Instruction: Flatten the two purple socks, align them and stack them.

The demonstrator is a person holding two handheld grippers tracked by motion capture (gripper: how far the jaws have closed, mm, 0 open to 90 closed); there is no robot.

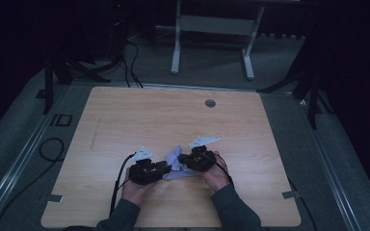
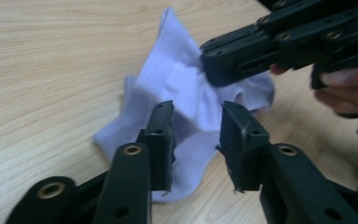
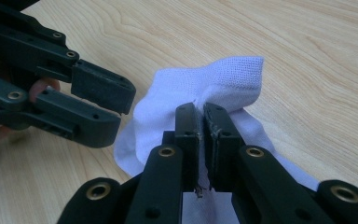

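left gripper (image 2: 196, 135): fingers (image 2: 161, 140) parted, released, pale sock cloth between them but not pressed. lying crumpled near the front middle of the tabletop (image 1: 125, 115), between both hands: small pale lilac sock (image 2: 177, 88), ribbed knit, cuff end lifted. likely very light, soft and floppy, apt to sag and fold wherever unsupported, not fragile, not slippery on the wood. best taken by a pinch on a fold or at the cuff edge, a second pinch well apart from the first to spread it. right gripper (image 3: 201, 126): fingers clenched on a bunched fold of the sock, cloth squeezed thin between the pads. hard to make out: toe versus heel, whether one sock or a pair, cloth under the right gripper body. high view dim, sock there a small blur.
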